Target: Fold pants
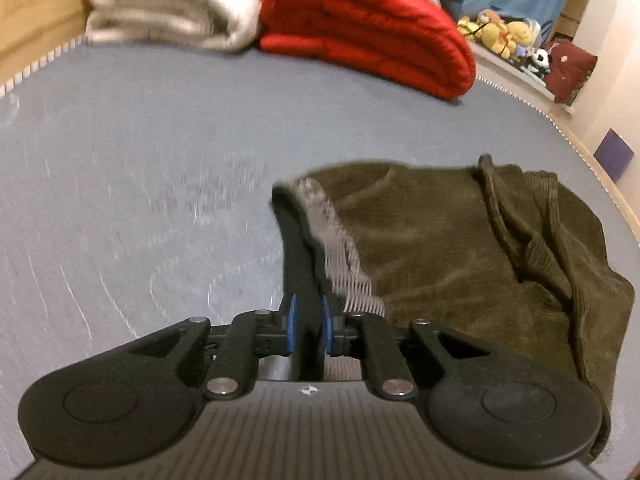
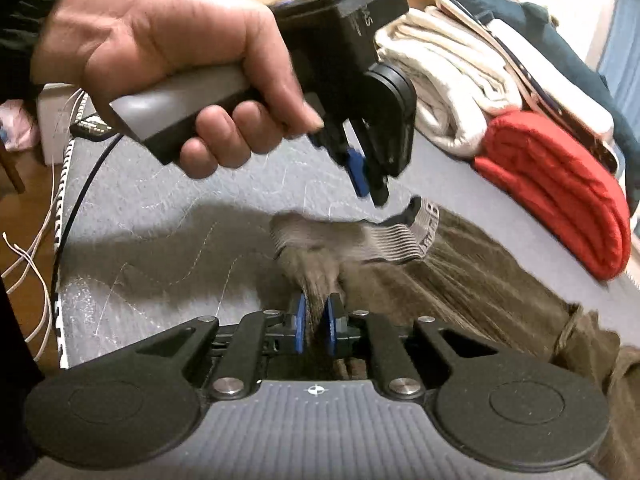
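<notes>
Both grippers are clamped on the waistband of the pants (image 1: 440, 240) and the cloth is lifted at that end. In the left wrist view, the left gripper (image 1: 308, 324) has its blue pads pressed together on the dark inner side of the waistband (image 1: 320, 216), with the striped elastic trim running up and away from the jaws. The olive corduroy spreads off to the right across the grey mattress (image 1: 140, 140), bunched and creased at the far side, so the long axis of the pants runs left to right in this view, waistband end at the gripper.

In the right wrist view, the right gripper (image 2: 316, 320) pinches a fold of the same cloth just below the striped trim. The legs trail to the right and toward the camera. Above, a hand (image 2: 168, 52) grips the left gripper's handle, its jaws closed on the waistband edge.

Folded white blankets (image 1: 172, 4) and a red blanket (image 1: 368, 32) lie at the mattress's far edge.
</notes>
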`<state>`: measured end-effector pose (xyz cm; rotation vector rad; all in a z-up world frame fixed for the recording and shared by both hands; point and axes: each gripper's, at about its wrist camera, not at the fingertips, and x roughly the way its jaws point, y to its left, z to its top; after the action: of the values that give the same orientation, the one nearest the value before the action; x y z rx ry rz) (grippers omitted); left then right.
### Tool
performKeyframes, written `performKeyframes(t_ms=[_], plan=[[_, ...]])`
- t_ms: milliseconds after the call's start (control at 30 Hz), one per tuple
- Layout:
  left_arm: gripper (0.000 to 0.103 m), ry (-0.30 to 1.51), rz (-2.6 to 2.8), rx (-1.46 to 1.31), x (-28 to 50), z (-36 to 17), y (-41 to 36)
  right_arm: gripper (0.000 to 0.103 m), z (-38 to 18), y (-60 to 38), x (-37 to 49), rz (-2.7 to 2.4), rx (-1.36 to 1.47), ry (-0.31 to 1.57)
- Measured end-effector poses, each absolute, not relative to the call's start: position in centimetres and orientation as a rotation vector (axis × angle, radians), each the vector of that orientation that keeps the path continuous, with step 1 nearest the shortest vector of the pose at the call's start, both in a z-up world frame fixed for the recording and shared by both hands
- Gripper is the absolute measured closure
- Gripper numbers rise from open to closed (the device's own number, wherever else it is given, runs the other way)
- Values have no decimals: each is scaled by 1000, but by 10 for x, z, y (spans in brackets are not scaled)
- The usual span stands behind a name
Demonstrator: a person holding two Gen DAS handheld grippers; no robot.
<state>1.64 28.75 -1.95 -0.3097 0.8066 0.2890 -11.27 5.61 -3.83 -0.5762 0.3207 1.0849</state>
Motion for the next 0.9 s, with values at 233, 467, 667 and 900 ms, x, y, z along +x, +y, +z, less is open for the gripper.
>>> performKeyframes(t_ms=[233,467,667,900], plan=[[60,697,225,-307,23,22,247,86,-4,-17,-82,997,-342,389],[60,683,187,-291,47,38,199,85,15,-78,21,644,-260,564],[57,681,150,-249,52,39,170,56,11,-119,100,463,-78,549],[53,737,145,-174,61,21,157,54,-43,-88,150,488,-86,631]])
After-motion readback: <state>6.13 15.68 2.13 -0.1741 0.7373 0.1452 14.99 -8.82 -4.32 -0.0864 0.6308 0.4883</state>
